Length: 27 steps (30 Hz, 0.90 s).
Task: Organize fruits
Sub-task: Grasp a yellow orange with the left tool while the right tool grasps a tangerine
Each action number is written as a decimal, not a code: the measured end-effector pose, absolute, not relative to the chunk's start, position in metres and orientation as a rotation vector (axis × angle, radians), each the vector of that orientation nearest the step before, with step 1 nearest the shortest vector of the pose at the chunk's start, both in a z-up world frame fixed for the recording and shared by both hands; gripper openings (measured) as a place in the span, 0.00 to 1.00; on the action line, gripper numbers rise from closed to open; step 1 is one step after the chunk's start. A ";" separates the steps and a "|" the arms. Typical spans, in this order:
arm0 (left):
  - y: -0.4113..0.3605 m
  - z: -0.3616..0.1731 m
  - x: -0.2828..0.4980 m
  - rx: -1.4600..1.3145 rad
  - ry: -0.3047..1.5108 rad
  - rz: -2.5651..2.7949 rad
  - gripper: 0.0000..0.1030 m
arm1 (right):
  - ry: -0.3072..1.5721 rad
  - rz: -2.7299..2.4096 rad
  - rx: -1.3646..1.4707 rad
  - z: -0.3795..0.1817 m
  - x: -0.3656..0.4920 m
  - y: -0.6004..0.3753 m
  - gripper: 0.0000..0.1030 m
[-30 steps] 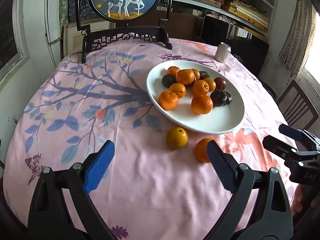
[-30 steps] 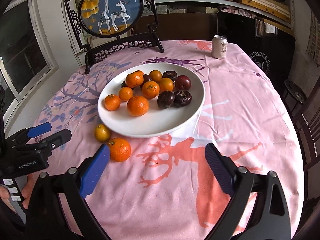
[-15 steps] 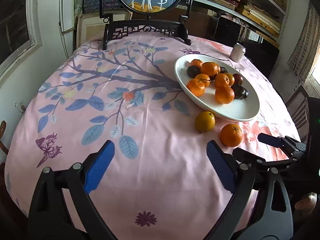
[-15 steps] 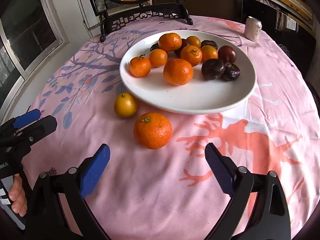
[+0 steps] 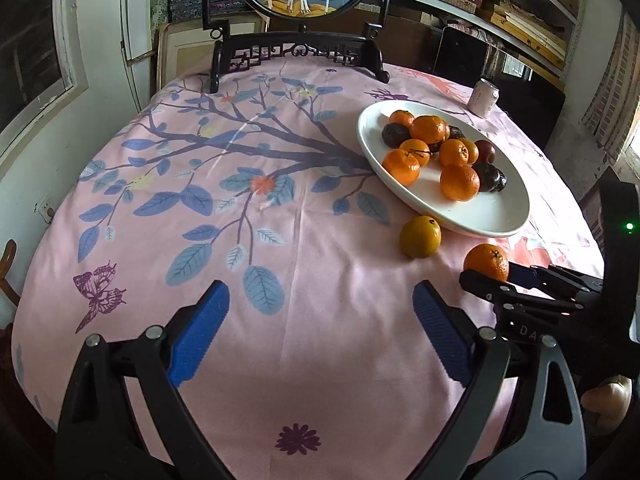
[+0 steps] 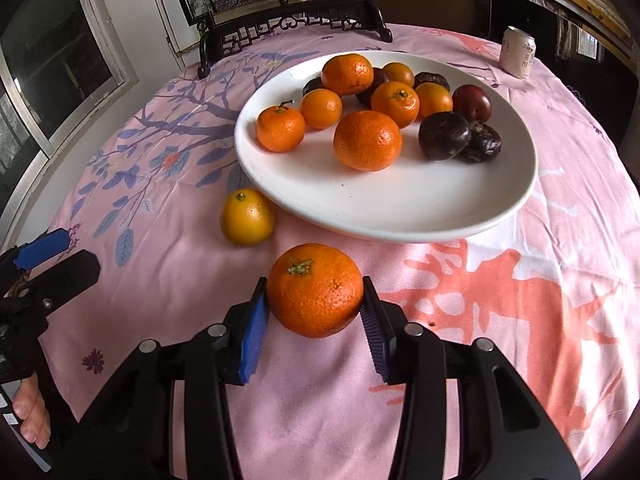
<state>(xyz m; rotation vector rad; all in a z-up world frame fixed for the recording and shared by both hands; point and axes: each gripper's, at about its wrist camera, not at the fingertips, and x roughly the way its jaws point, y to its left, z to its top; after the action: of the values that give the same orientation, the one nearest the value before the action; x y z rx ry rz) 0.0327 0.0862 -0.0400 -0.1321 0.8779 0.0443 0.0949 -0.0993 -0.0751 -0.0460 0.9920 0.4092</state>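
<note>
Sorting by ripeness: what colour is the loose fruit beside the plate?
Yellow-orange fruit, clearest in the right wrist view.

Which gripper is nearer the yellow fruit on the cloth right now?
Right. The right gripper is shut on the orange, just beside the yellow fruit. The left gripper hangs open, farther back over bare tablecloth.

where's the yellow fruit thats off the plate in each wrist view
Left wrist view: the yellow fruit lies on the tablecloth right of centre, just below the near rim of the white plate.
Right wrist view: the same fruit sits left of centre, beside the plate's lower left rim, up and left of the orange between the right gripper pads.
Shared landmark: the drink can beyond the plate.
</note>
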 end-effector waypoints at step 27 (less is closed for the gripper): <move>0.004 -0.079 0.109 -0.026 0.989 -0.065 0.34 | 0.925 0.337 0.079 -0.046 0.062 -0.184 0.44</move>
<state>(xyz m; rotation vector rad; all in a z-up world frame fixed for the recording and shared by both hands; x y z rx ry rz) 0.1088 0.0037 -0.0789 -0.0257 0.9893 -0.0651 0.0615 -0.1839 -0.0460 0.0795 0.9251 0.3369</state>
